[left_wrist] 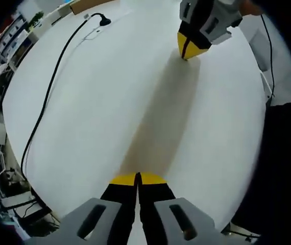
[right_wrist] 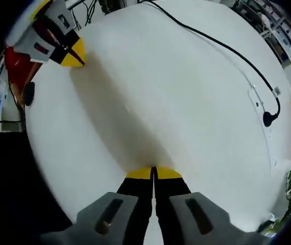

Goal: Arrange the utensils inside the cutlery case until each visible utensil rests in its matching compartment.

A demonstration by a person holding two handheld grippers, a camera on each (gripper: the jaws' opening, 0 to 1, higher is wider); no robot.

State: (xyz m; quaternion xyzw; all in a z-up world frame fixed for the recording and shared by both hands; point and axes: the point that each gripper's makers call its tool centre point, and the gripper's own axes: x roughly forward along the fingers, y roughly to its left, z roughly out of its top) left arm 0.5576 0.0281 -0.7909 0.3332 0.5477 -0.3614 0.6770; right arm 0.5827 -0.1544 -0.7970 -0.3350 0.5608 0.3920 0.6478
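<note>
Utensils and case aren't on this white table [left_wrist: 110, 102] yet, both your grippers, left [left_wrist: 138, 178] and right [right_wrist: 153, 172], pinched closed and empty, so mind snagging the black cable [right_wrist: 222, 46] at one o'clock.

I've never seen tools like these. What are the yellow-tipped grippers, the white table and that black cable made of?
The left gripper looks like matte black and grey moulded plastic with yellow tips, likewise the right gripper. The table seems smooth white laminate, faintly sheened. The cable looks rubber-sheathed, since it curves loosely.

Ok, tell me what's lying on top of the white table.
On the white table lies a black cable, ending in a plug. Both claws' shadows cross it. No utensils or case.
</note>
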